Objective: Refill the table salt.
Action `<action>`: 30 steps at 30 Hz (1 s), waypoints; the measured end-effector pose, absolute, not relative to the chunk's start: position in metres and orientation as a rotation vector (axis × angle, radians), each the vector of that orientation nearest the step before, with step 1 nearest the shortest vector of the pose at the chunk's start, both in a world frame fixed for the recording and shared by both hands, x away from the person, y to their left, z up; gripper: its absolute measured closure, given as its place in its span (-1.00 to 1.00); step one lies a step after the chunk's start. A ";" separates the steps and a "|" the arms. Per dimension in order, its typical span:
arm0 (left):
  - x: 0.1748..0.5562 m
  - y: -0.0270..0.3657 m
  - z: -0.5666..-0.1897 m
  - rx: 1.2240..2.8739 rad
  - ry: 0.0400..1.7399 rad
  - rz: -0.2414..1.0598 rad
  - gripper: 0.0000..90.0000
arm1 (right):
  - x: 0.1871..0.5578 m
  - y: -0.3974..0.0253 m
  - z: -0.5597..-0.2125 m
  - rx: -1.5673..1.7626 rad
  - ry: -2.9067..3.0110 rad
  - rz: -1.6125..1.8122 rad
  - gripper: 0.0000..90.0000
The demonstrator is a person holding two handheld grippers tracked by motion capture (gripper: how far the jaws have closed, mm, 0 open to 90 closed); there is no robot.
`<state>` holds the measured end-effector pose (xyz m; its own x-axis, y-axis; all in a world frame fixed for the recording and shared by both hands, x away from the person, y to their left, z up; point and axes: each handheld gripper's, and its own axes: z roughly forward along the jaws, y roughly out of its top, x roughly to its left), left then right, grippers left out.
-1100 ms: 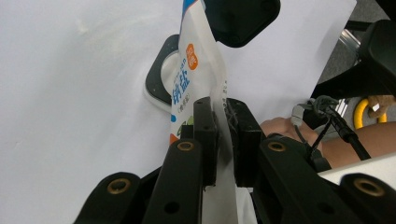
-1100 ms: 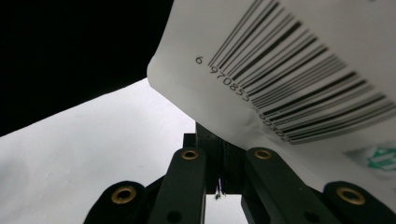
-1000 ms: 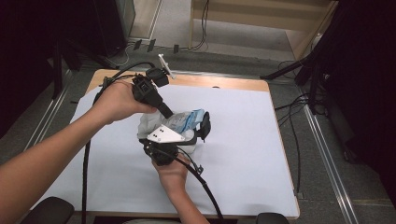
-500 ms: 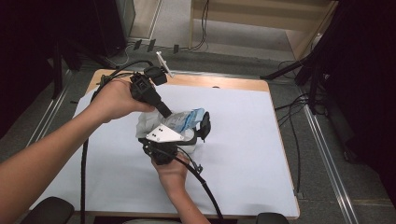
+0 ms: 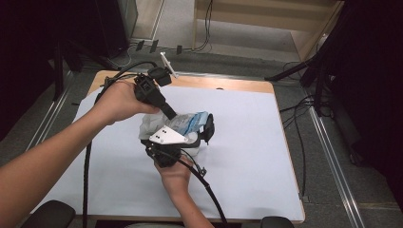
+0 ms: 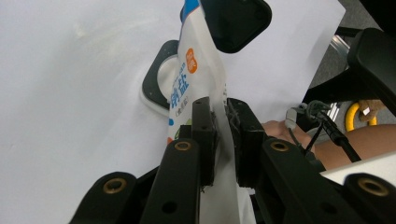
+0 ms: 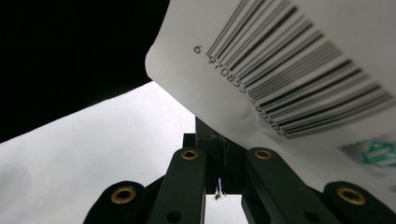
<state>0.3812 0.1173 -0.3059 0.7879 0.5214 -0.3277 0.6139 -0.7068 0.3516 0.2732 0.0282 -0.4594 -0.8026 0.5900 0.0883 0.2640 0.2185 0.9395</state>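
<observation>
A white pouch (image 5: 186, 122) with blue and orange print is held up over the white table cover (image 5: 247, 142) between both grippers. My left gripper (image 5: 169, 115) comes in from the upper left and is shut on one edge of the pouch (image 6: 196, 79); its jaws (image 6: 223, 121) pinch the film. My right gripper (image 5: 206, 129), with a grey plate on top, comes up from below. It is shut (image 7: 219, 140) on another edge, and the pouch's barcode side (image 7: 289, 70) hangs over its jaws.
A small round white object with a black rim (image 6: 158, 77) lies on the table under the pouch. The table's wooden far edge (image 5: 223, 83) shows beyond the cover. Cables (image 5: 209, 194) trail from both grippers toward the near edge.
</observation>
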 end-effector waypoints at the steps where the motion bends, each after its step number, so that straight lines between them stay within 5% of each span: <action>1: 0.381 0.117 -0.306 2.525 0.851 -0.280 0.83 | 0.274 0.028 -0.459 0.801 2.209 1.613 1.00; 30: 0.384 0.116 -0.309 2.522 0.846 -0.294 0.72 | 0.272 0.023 -0.461 0.810 2.205 1.590 0.99</action>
<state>0.3845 0.1163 -0.3090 0.7878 0.5149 -0.3381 0.6135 -0.7045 0.3567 0.2723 0.0234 -0.4606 -0.7947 0.6018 0.0794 0.2655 0.2269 0.9370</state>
